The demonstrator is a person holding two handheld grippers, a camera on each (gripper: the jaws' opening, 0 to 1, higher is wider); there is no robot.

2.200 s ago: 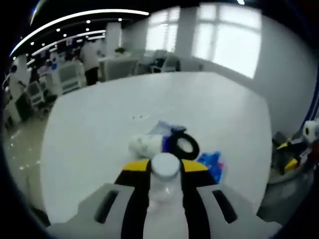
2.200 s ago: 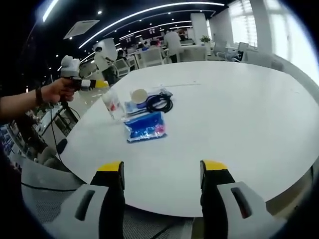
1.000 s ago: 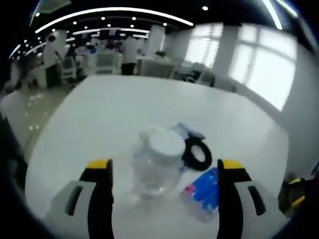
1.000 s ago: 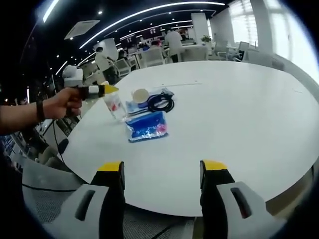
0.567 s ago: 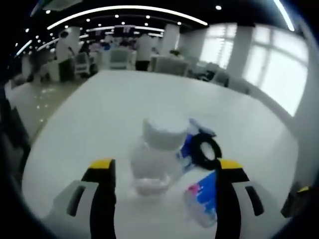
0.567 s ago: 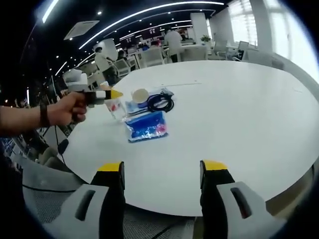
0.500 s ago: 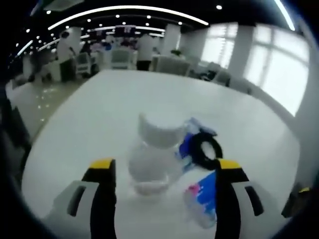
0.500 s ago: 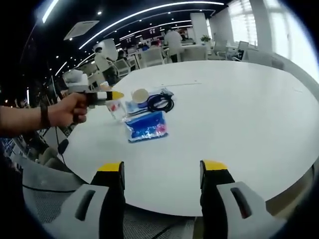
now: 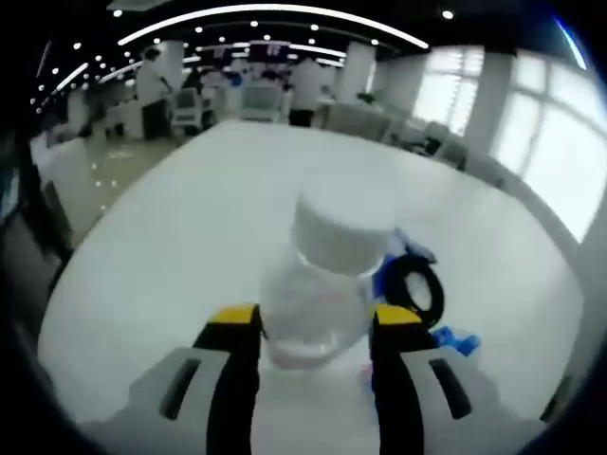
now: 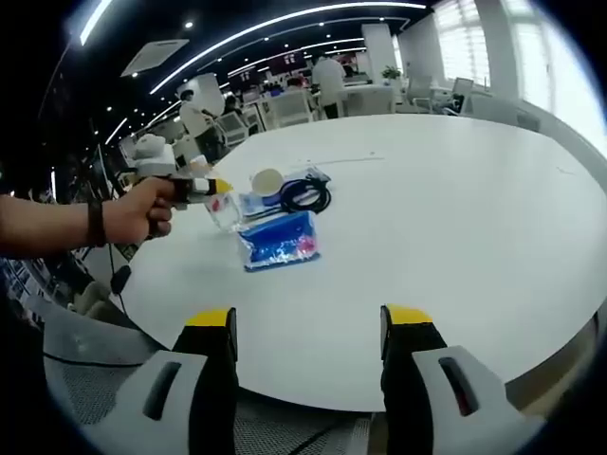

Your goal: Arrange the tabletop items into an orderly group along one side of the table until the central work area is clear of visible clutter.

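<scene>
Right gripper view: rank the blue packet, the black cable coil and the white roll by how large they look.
1. blue packet, clearly the largest.
2. black cable coil.
3. white roll, smallest as seen.
The coil and roll lie farther from the camera than the packet, so their true sizes against it stay unsure.

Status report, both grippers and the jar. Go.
Left gripper closing around the clear jar, contact unclear. Right gripper open, empty, back at the table edge. Blue packet and black cable beside the jar.
</scene>
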